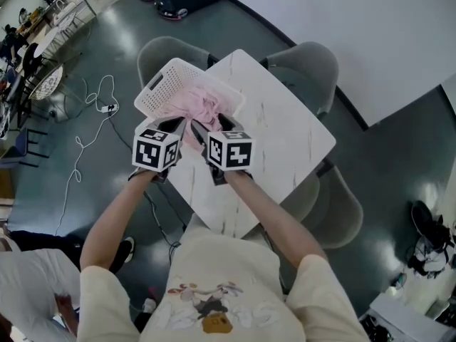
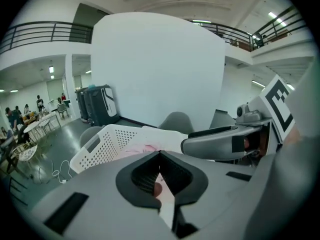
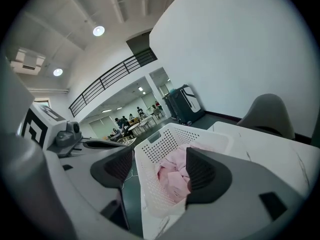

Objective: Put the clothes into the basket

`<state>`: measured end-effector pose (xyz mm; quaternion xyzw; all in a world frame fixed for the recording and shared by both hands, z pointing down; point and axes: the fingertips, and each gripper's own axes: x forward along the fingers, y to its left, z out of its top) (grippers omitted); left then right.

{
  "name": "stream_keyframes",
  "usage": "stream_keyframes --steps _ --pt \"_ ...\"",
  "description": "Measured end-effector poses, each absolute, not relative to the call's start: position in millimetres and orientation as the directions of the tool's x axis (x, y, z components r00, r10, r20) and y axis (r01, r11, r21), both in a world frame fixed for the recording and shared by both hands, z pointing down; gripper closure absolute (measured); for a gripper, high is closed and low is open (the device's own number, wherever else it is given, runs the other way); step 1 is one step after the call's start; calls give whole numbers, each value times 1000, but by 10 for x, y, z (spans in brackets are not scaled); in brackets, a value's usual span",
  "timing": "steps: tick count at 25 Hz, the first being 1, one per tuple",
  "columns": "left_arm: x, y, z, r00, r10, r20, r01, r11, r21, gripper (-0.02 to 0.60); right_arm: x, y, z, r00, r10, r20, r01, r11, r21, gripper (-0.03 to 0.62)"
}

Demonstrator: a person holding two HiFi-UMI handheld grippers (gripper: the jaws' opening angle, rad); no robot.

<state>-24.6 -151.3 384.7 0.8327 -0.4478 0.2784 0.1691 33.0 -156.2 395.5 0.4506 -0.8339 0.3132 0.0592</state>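
A white perforated basket [image 1: 165, 84] sits on the far left corner of the white marble table [image 1: 285, 141]. Pink clothes [image 1: 203, 105] lie bunched inside it. Both grippers hover side by side just in front of the basket. My left gripper [image 1: 173, 125] is shut with nothing in it; in its own view the left gripper [image 2: 160, 156] has its pads closed together, the basket [image 2: 107, 144] beyond. My right gripper [image 1: 211, 127] is open and empty. Its own view looks between the spread jaws of the right gripper [image 3: 160, 166] at the basket [image 3: 170, 136] and the pink clothes [image 3: 172, 176].
Grey chairs [image 1: 313, 66] [image 1: 160, 52] [image 1: 342, 212] surround the table. A white cable [image 1: 92, 120] trails over the dark floor at left. Bare tabletop stretches right of the basket. People sit at tables [image 3: 127, 124] far off in the hall.
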Motion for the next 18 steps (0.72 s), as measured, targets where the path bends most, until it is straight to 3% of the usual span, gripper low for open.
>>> stream_keyframes --steps 10,18 --pt "-214 -1072 3723 444 -716 538 -872 -484 76 571 457 -1150 3862 -594 -734 328 -799 495 -341 340" --pt "-172 -746 3411 447 -772 452 -878 -474 58 571 547 -844 3691 -613 -746 259 -785 539 -305 375"
